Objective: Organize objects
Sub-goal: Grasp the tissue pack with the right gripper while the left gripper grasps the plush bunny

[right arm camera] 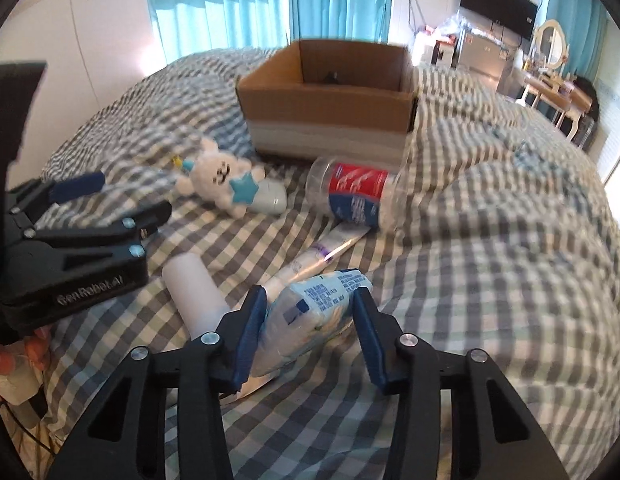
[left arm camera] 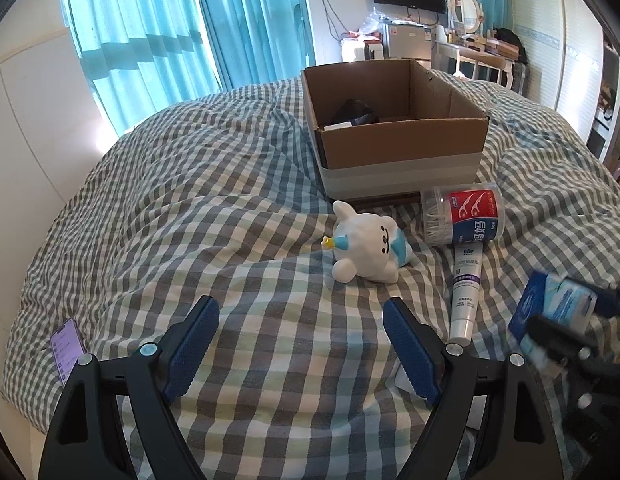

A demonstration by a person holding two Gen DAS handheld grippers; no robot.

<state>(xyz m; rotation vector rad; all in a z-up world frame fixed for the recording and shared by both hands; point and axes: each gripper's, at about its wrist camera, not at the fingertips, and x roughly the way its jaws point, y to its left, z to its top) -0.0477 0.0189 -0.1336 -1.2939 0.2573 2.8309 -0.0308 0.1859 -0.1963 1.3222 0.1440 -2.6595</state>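
Note:
My right gripper is shut on a soft blue-and-white packet, its pads pressing both sides just above the checked bedspread. In the left wrist view that packet shows at the right edge, blurred. My left gripper is open over bare bedspread, nothing between its fingers. Ahead of it lie a white plush toy, a clear floss-pick jar on its side and a white tube. An open cardboard box stands behind them with a dark item inside.
A white cylinder lies left of the held packet. A phone rests near the bed's left edge. Blue curtains hang behind the bed, and a desk with a mirror stands at the back right.

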